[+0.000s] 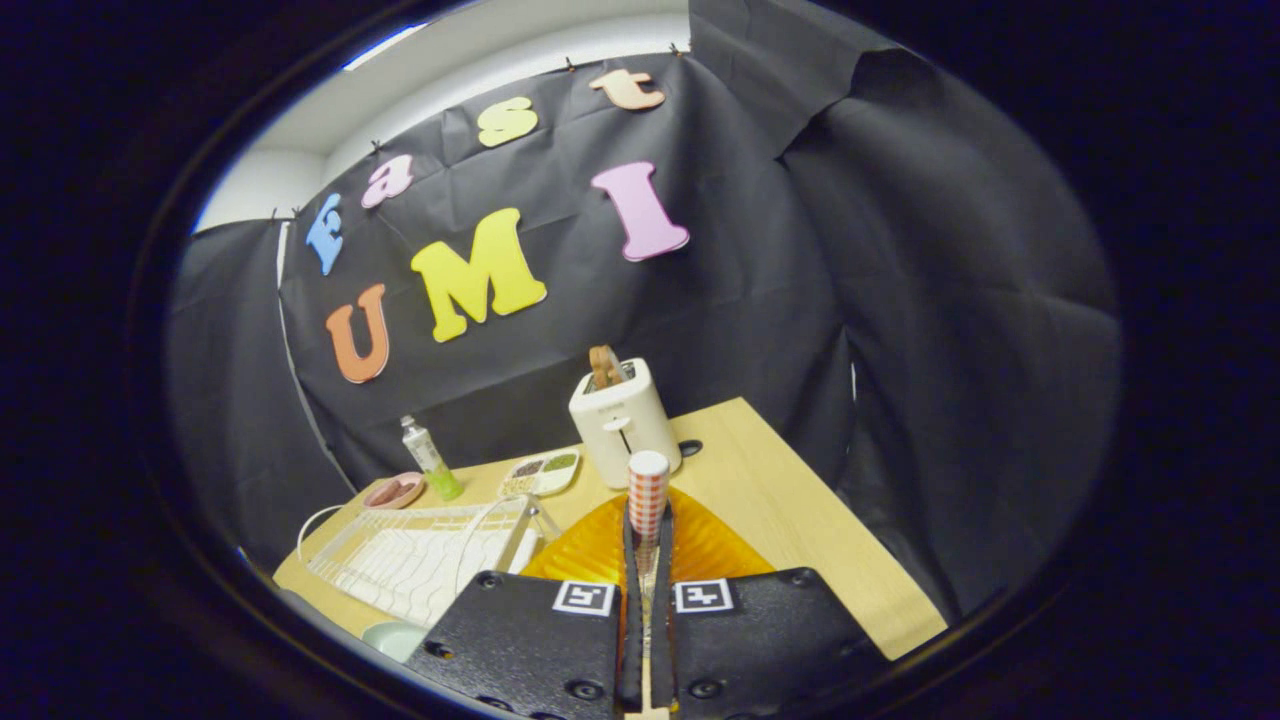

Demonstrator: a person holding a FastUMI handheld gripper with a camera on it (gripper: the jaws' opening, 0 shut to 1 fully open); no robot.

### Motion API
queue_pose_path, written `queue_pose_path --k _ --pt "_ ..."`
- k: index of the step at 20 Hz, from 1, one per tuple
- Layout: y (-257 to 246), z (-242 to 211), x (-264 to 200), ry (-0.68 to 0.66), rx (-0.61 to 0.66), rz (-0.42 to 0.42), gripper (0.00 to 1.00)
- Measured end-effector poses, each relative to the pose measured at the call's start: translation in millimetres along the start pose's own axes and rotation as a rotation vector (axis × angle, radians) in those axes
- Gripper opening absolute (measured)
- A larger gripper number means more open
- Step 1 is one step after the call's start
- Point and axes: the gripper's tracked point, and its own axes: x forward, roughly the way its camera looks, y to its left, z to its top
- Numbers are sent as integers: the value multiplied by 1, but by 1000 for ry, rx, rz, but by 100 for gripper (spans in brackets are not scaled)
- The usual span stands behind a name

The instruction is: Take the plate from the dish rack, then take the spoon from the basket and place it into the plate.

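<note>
I have the fingers (648, 540) pressed together on the spoon (648, 492), whose handle stands up between them: a checked orange-and-white pattern with a plain pale rounded end poking out past the fingertips. Its bowl end I cannot see, so how it sits lower down is unclear to me. Directly under and just ahead of the fingers lies the plate (700, 545), translucent orange with ribbed lines fanning across it, resting on the wooden surface (800, 520). To the left of the fingers is the white wire dish rack (420, 555), and I can make out nothing standing in it. Beyond the fingers stands a cream toaster (622, 420) with a brown slice sticking up from its slot. Further left, beyond the rack, are a divided tray (540, 472) holding what look like small portions of grains, a pink bowl (393, 491) and a bottle (430, 460) with green liquid low in it.
</note>
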Motion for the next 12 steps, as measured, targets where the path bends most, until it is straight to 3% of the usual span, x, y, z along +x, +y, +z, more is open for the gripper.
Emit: queue_pose_path --k 6,12 --pt "25 30 -49 -92 0 -41 9" --pt "98 29 -111 -100 -21 53 8"
